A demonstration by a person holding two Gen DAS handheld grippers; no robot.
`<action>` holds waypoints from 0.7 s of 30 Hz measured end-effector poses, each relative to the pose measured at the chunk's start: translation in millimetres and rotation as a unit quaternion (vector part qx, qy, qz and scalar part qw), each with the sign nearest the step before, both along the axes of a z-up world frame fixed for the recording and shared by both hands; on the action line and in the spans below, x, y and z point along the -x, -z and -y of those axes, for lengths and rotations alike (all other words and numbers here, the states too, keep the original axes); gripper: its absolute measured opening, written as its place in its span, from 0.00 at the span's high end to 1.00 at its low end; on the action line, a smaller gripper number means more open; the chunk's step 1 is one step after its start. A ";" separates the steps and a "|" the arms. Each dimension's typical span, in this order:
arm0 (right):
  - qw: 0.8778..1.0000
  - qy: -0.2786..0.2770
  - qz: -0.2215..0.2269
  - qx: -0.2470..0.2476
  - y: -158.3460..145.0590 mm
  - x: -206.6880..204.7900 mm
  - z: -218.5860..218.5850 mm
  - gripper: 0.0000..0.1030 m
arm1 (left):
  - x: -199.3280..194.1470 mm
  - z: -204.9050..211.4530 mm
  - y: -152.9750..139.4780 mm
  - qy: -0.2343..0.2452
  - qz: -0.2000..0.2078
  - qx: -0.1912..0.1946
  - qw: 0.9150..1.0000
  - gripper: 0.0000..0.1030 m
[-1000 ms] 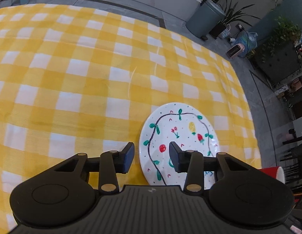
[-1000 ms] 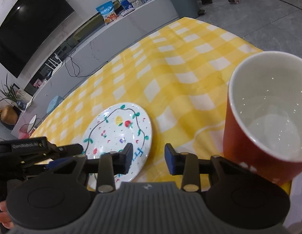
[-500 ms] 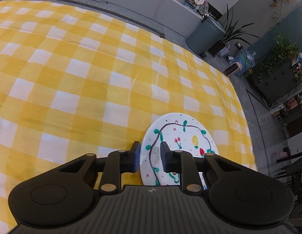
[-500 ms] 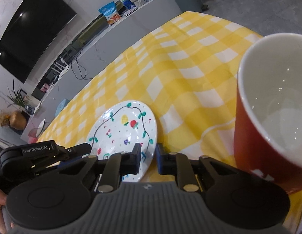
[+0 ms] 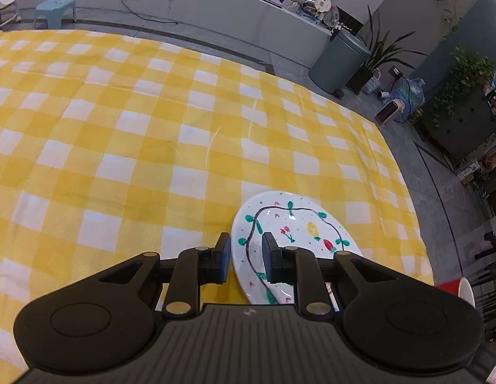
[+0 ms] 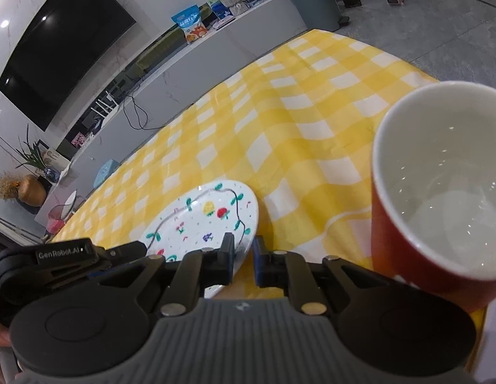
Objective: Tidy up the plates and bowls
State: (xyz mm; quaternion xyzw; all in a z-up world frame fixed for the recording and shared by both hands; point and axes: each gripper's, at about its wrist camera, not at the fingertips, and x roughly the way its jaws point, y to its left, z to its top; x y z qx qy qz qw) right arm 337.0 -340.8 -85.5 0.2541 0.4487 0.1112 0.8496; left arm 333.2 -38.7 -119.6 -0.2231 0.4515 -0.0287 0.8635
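Presently the round white plate painted with fruit and vines (image 5: 292,236) lies on the yellow-and-white checked tablecloth (image 5: 126,147), both grippers pinching opposite rim edges: left gripper (image 5: 246,252) and right gripper (image 6: 243,257), jaws just narrowed. Lift level, evenly, clear of the red cup (image 6: 440,192).

Plate (image 6: 200,220): white, painted with fruit and vine, tilted off yellow-checked table (image 6: 296,134).
Right hand-held gripper (image 6: 241,260): jaws just closing, clamped on plate's near-right rim.
Left hand-held gripper (image 6: 132,251): at plate's left edge; grip unclear.
Cup (image 6: 440,192): red outside, white inside, close at right.
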 end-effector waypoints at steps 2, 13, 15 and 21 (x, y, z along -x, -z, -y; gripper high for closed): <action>1.000 -0.002 0.005 -0.007 -3.7 2.9 3.3 0.90 | 5.0 2.1 -3.6 0.002 0.003 -0.005 1.000 0.79; 0.999 -0.013 0.030 -0.014 -15.6 10.9 8.2 0.90 | 20.3 10.3 -22.9 0.028 0.021 -0.043 0.998 0.79; 0.999 -0.014 0.031 -0.017 -17.0 11.7 8.3 0.90 | 24.3 9.2 -28.2 0.027 0.026 -0.044 0.998 0.79; 0.998 -0.022 0.036 -0.040 -27.5 21.2 8.1 0.90 | 41.0 5.1 -43.9 0.033 0.039 -0.056 0.997 0.79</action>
